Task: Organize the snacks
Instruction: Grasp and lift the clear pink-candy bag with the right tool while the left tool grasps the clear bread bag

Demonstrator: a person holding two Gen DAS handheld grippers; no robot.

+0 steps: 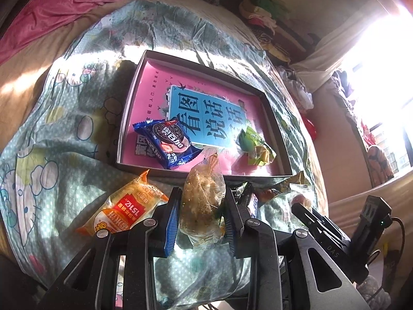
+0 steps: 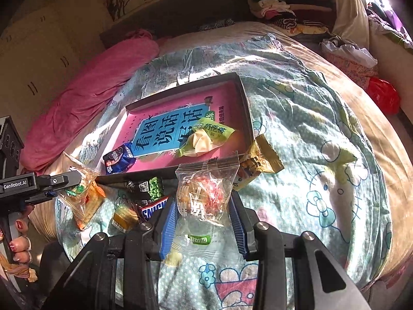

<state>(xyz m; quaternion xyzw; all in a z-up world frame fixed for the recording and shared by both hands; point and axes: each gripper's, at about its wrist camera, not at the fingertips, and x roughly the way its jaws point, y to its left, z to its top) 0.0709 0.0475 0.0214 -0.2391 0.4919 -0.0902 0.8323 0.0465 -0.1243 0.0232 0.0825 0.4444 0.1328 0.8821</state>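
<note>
My left gripper (image 1: 202,193) is shut on a clear packet of brown crumbly snack (image 1: 204,175), which hangs above the bed just short of the box. My right gripper (image 2: 204,201) is shut on a clear packet of red and orange snack (image 2: 206,180). The shallow pink-bottomed box (image 1: 134,103) (image 2: 144,174) lies on the bed and holds a blue Oreo packet (image 1: 166,142) (image 2: 120,159) and a green packet (image 1: 254,146) (image 2: 206,135). The right wrist view shows the left gripper (image 2: 77,178) at the left edge with its packet (image 2: 80,193).
Loose on the cartoon-print sheet are an orange packet (image 1: 124,206), a Snickers bar (image 2: 153,208), a green pea packet (image 2: 149,187), a small yellow packet (image 2: 124,217) and a gold packet (image 2: 258,162). A pink quilt (image 2: 90,98) lies behind the box. A hand (image 2: 19,242) grips the left tool.
</note>
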